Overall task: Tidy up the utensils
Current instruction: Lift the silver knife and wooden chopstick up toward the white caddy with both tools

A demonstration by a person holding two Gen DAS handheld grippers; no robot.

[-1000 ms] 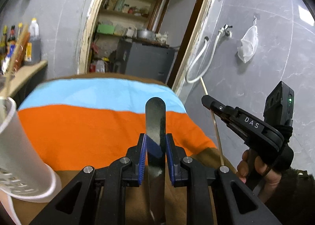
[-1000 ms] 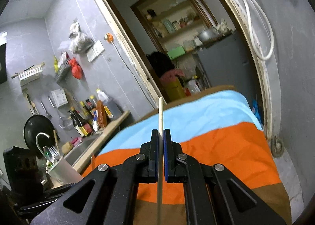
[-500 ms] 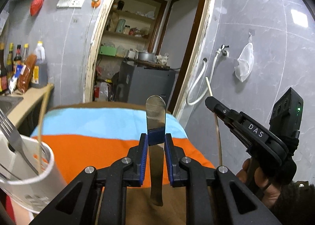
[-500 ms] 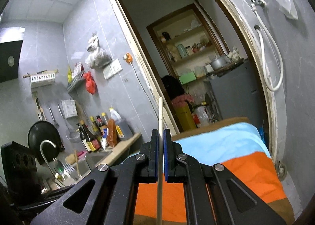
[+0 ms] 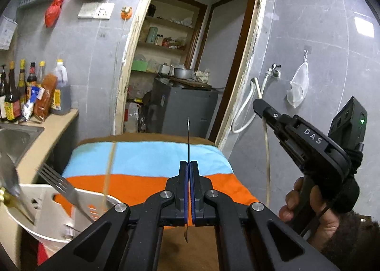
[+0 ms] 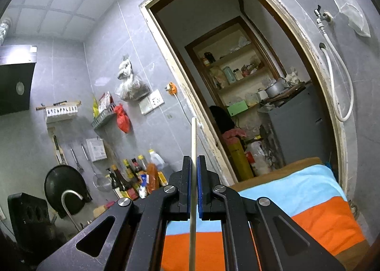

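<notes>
Left tool (image 5: 189, 188) has just been closing, pinching an edge-on knife (image 5: 188, 138); right tool (image 6: 194, 188) grips a chopstick (image 6: 193, 142) mid-frame.

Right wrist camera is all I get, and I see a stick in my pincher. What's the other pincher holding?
Observer: The left gripper is shut on a thin metal utensil, seen edge-on. Its jaws have just been closing on it.
Operator: Is there a cup for them?
Observer: Yes, a white holder shows low at the left of the left wrist view.
Operator: Is it empty?
Observer: No, a fork already leans in it.
</notes>
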